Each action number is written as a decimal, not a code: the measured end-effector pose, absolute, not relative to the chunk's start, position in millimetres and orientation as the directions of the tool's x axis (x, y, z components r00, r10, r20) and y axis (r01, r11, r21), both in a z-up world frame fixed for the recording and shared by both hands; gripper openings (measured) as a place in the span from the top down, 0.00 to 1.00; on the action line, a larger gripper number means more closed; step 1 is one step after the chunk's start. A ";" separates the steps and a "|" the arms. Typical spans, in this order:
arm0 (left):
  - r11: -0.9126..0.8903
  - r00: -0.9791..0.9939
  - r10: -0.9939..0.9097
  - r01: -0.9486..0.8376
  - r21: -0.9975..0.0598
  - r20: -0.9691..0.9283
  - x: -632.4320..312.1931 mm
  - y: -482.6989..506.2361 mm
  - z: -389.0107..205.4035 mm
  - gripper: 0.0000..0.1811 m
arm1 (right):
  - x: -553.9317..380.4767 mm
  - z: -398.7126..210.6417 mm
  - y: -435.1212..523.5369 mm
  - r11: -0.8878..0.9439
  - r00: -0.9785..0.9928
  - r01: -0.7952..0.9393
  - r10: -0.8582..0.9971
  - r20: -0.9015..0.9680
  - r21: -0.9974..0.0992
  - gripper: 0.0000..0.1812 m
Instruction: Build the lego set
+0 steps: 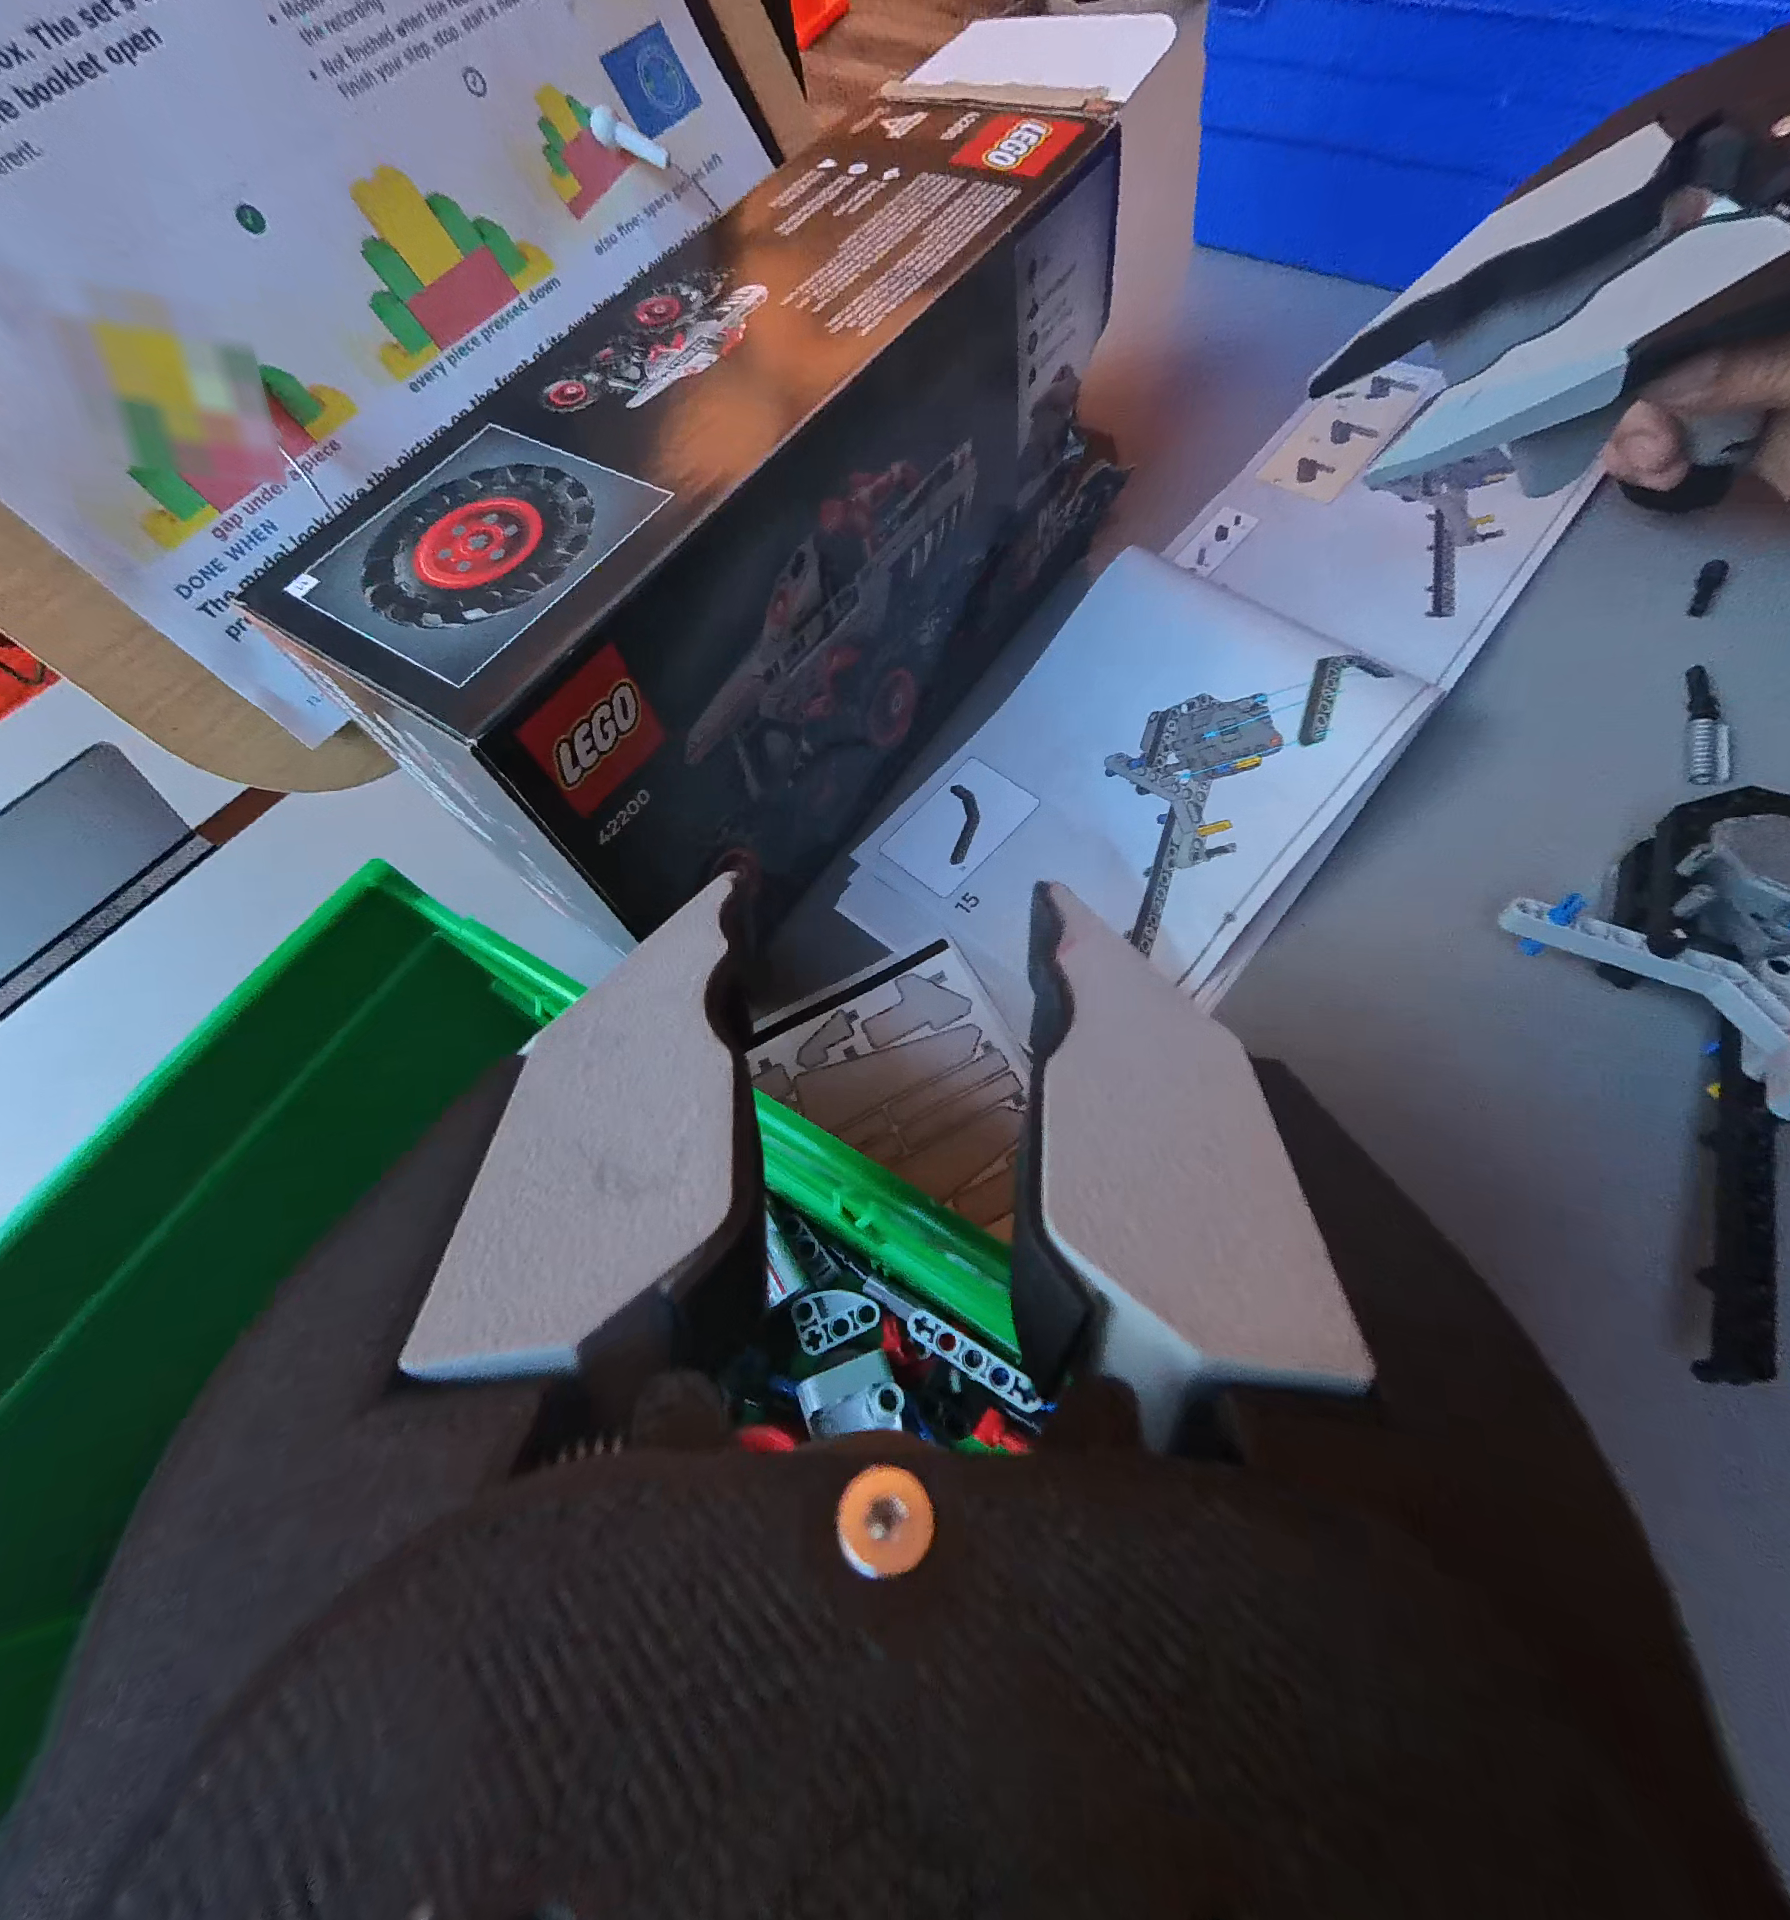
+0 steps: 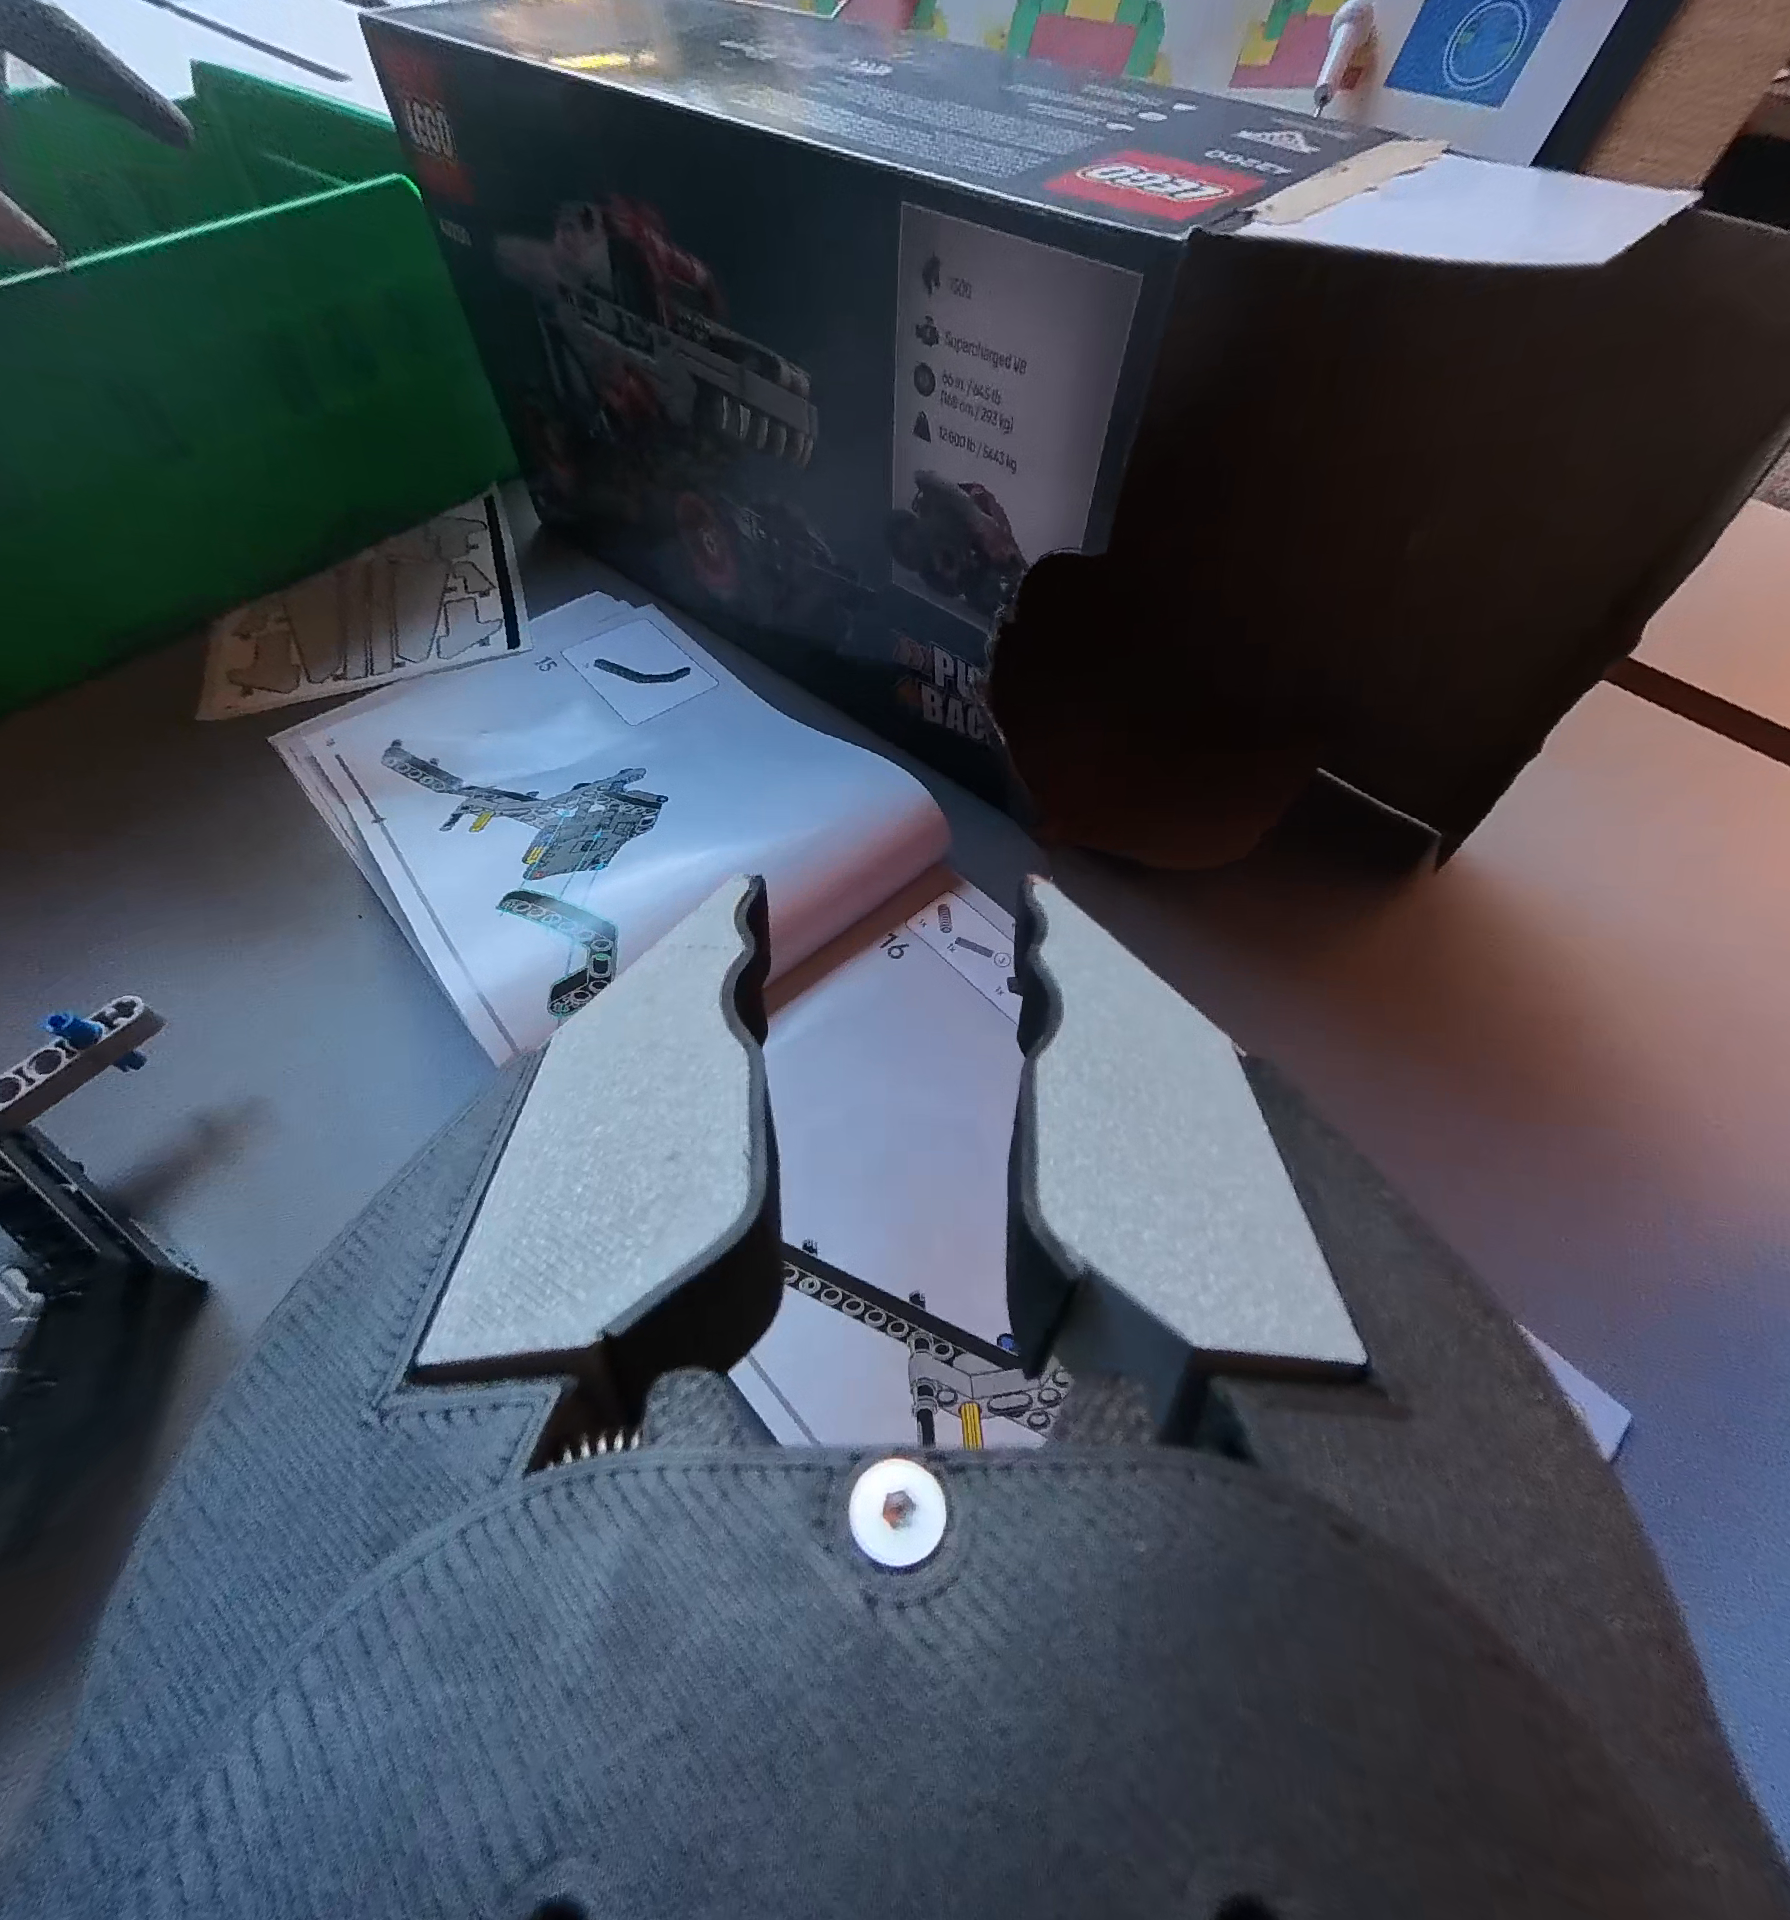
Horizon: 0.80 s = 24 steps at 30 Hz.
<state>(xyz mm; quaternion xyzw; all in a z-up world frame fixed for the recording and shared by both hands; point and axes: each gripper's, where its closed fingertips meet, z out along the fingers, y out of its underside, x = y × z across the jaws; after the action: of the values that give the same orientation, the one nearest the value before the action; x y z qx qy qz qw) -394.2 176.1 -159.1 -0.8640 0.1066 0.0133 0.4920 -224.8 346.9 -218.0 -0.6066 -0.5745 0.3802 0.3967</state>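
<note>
Your left tongs (image 1: 886, 904) hang over the near corner of the green bin (image 1: 247, 1060), its rim just below the tips, with loose pieces (image 1: 870, 1361) heaped inside. Bare grey worktop (image 1: 1390, 1195) lies open to your right, between the booklet (image 1: 1130, 727) and the half-built model (image 1: 1722, 977). The set's box (image 1: 766, 499) stands behind the booklet, closing off the far side. You have one bin, one box, one open booklet, one sticker sheet (image 1: 901, 1060) and two small loose parts (image 1: 1706, 727) beside the model. Both tongs gape wide and grip nothing. Your right tongs (image 2: 891, 904) hover above the booklet's (image 2: 662, 790) right-hand page, clear of the paper.
</note>
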 end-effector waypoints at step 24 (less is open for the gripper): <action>-0.497 0.974 -0.182 -0.212 -0.841 -0.138 -389.9 177.0 -164.4 0.75 | -224.6 -213.0 341.0 -0.036 0.020 0.374 0.999 -0.031 -0.927 0.92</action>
<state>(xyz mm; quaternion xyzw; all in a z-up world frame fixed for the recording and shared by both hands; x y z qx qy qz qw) -389.9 177.0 -164.4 -0.8650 0.1140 0.0156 0.4884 -224.6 341.0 -213.0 -0.5978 -0.5743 0.4005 0.3903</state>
